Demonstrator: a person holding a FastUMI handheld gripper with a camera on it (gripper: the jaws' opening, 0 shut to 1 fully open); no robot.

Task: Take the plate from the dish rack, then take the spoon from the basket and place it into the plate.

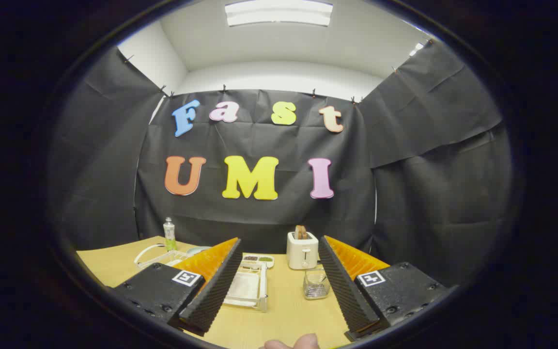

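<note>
My gripper (279, 257) hovers over a wooden table (288, 310), open wide, with nothing between its black ridged fingers (211, 291). Ahead, in the gap between them, sits a white dish rack (247, 288); I cannot make out the plate in it. A small clear wire basket (316, 283) stands by the right finger with metal cutlery inside; the spoon is too small to tell apart. Beyond the left finger lies a second white wire rack (155, 257) with a pale round rim (197, 249) beside it, partly hidden by that finger.
A white toaster (302, 249) with bread in its slot stands at the back, between the fingertips. A small divided dish (258, 261) lies behind the rack. A green-capped bottle (169, 234) stands at the back left. A person's fingertips (291, 343) show at the near table edge.
</note>
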